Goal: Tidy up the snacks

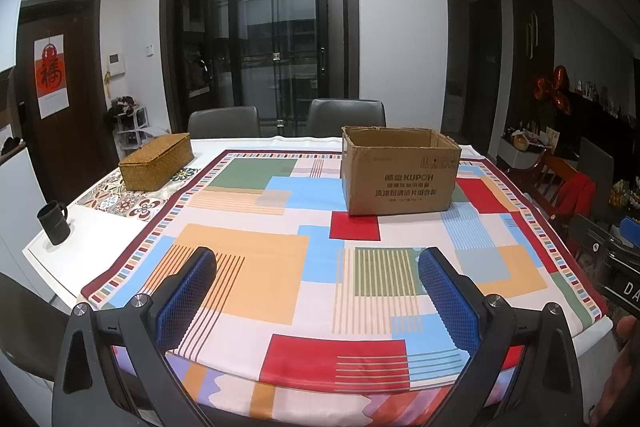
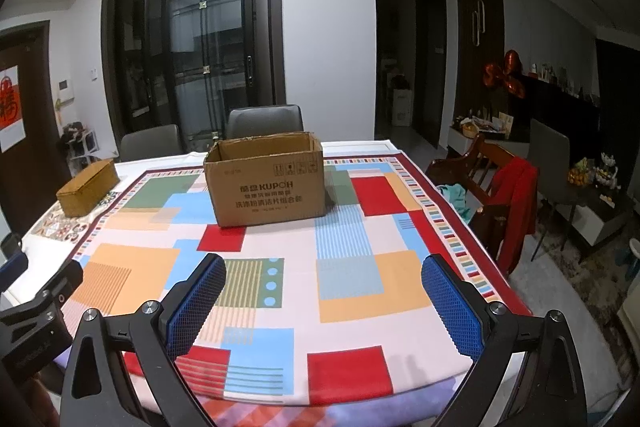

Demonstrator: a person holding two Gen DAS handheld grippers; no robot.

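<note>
Both grippers hung over the near table edge, left gripper [image 1: 318, 287] and right gripper [image 2: 324, 293] each spread wide, holding nothing. Cardboard box [image 1: 400, 173] stood open-topped on the tablecloth [image 1: 248, 279], well ahead: right of centre for the left, left of centre for the right. No snacks visible; box interior hidden.

Cardboard box [image 1: 400, 173] stands on the table [image 1: 280, 267], woven basket [image 1: 156, 161] far left.
</note>
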